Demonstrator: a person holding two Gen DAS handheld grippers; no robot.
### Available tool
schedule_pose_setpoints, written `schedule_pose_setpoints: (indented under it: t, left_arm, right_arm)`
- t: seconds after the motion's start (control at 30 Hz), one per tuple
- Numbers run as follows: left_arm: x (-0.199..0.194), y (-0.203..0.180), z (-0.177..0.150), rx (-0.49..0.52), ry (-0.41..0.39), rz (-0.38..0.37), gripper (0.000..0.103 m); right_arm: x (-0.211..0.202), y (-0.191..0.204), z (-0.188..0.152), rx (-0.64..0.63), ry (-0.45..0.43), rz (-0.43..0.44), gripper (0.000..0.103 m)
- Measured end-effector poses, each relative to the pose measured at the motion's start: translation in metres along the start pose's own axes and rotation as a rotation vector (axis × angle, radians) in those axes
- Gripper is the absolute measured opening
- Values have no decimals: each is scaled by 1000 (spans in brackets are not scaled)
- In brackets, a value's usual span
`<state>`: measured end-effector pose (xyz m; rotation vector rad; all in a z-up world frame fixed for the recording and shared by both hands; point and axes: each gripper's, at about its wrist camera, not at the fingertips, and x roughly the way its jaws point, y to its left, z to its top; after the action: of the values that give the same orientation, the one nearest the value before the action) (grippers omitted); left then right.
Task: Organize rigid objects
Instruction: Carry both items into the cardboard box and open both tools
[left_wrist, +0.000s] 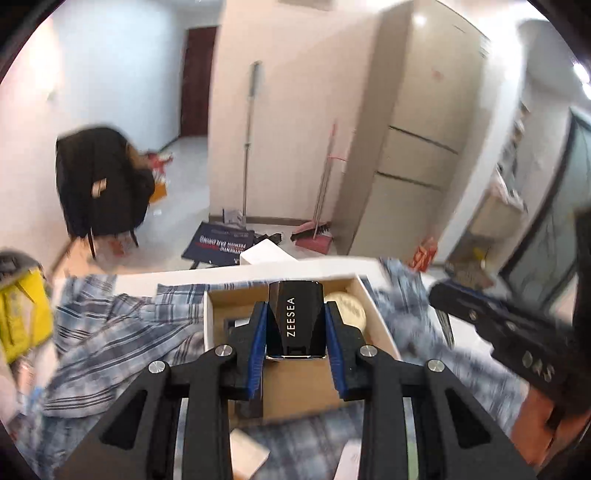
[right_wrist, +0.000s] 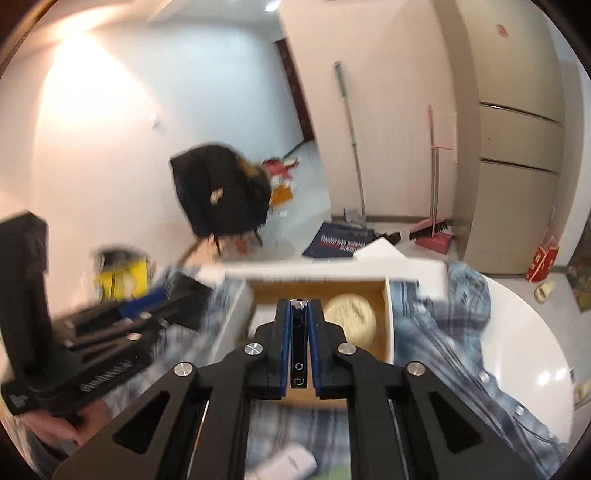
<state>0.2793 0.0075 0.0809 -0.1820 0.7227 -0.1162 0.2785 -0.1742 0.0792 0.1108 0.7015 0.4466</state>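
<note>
My left gripper (left_wrist: 295, 306) is shut on a glossy black case marked ZEESEA (left_wrist: 295, 325), held upright above an open wooden box (left_wrist: 236, 300). A round cream compact (left_wrist: 351, 312) lies in that box at the back right. My right gripper (right_wrist: 299, 304) is shut on a slim black nail clipper with a metal tip (right_wrist: 298, 350), also held over the wooden box (right_wrist: 317, 288) and left of the cream compact (right_wrist: 351, 319). The right gripper (left_wrist: 480, 314) shows blurred at the right of the left wrist view. In the right wrist view the left gripper (right_wrist: 147, 314) appears blurred at the left.
A blue plaid shirt (left_wrist: 110, 325) lies crumpled around the box on the white round table (right_wrist: 524, 332). A yellow item (left_wrist: 22, 317) sits at the left. Small pale cartons (left_wrist: 247, 454) lie in front. Beyond the table are a chair with a black jacket (left_wrist: 99, 184), brooms (left_wrist: 321, 206) and a fridge (left_wrist: 417, 147).
</note>
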Motion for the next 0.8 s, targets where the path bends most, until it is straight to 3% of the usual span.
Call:
schedule_pose_setpoints:
  t: [0.1, 0.17, 0.23, 0.33, 0.43, 0.5, 0.63, 0.73, 0.8]
  left_arm:
    - [35, 18, 15, -79, 32, 8, 32]
    - [54, 19, 13, -51, 50, 29, 32]
    - [73, 26, -2, -18, 54, 76, 32]
    - [94, 35, -25, -14, 22, 76, 32]
    - [118, 47, -33, -36, 91, 58, 32]
    - [126, 50, -35, -50, 119, 48, 32]
    - [137, 49, -41, -21, 142, 78, 32]
    - [142, 44, -44, 17, 165, 78, 32]
    - [138, 38, -46, 59, 140, 100, 32]
  right_arm:
    - [31, 0, 6, 41, -18, -46, 9]
    - [59, -2, 5, 72, 32, -20, 9]
    - [80, -5, 3, 94, 51, -26, 9]
    - [102, -9, -5, 92, 54, -43, 9]
    - [116, -21, -15, 143, 51, -31, 9]
    - [125, -29, -18, 181, 67, -44, 9]
    - [132, -30, -20, 137, 59, -57, 9]
    - [134, -27, -24, 128, 73, -17, 9]
    - [137, -28, -27, 143, 81, 18, 9]
